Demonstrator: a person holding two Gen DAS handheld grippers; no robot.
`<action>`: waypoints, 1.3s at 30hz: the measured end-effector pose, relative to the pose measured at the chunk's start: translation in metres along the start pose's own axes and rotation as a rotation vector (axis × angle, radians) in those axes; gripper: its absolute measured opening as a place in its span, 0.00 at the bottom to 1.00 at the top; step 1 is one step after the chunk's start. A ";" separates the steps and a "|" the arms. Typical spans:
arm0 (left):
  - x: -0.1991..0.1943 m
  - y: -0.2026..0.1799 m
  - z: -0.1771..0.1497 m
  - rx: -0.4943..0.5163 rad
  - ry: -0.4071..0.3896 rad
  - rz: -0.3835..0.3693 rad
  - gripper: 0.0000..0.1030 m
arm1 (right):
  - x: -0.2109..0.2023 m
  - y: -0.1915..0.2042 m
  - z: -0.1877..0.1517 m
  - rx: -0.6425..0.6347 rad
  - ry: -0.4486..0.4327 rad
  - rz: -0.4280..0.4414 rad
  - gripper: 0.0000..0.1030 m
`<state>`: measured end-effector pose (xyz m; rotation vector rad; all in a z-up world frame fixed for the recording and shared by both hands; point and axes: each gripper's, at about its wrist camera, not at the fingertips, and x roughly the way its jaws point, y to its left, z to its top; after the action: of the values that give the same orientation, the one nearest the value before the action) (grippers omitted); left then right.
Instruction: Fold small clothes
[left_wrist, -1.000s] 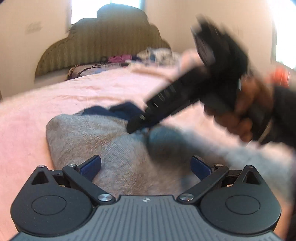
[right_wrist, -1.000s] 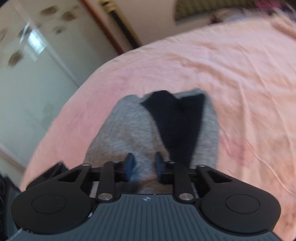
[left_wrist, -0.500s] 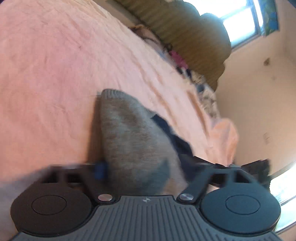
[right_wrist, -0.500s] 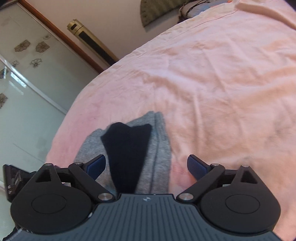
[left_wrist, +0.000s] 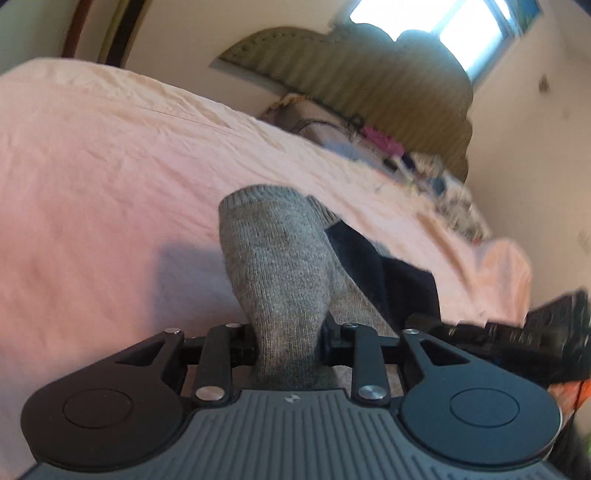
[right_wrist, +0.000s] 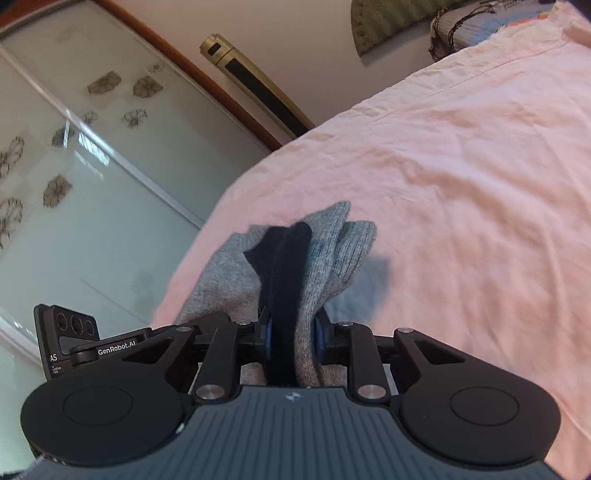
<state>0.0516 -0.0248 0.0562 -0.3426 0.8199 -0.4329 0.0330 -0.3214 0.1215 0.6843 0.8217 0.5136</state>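
A small grey knitted garment (left_wrist: 277, 266) with a dark navy part (left_wrist: 369, 269) lies on a pink bedsheet (left_wrist: 92, 184). My left gripper (left_wrist: 290, 347) is shut on a bunched grey fold of it, lifted a little off the sheet. In the right wrist view the same garment (right_wrist: 332, 251) shows with its navy part (right_wrist: 284, 266) in the middle. My right gripper (right_wrist: 291, 336) is shut on the grey and navy layers together. The right gripper also shows in the left wrist view (left_wrist: 535, 332), at the right edge.
A padded olive headboard (left_wrist: 369, 74) and a heap of mixed clothes (left_wrist: 369, 140) are at the far end of the bed. A glass sliding wardrobe door (right_wrist: 74, 184) stands past the bed's edge. The other gripper's camera block (right_wrist: 66, 332) is at the left.
Both grippers have closed on the garment; half a second ago both stood open around it. The cloth is now bunched and raised slightly off the sheet.
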 end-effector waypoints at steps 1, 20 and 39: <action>0.006 0.009 -0.001 -0.026 0.025 0.069 0.31 | 0.011 -0.006 0.003 0.029 -0.001 -0.024 0.32; -0.053 0.009 -0.099 0.087 0.046 0.010 0.34 | -0.015 0.013 -0.073 -0.140 0.177 -0.114 0.24; -0.018 -0.084 -0.139 0.697 -0.196 0.276 0.64 | 0.070 0.042 -0.050 -0.271 0.034 -0.139 0.73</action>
<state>-0.0849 -0.1052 0.0169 0.3678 0.4733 -0.3920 0.0269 -0.2298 0.0935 0.3671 0.8073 0.5008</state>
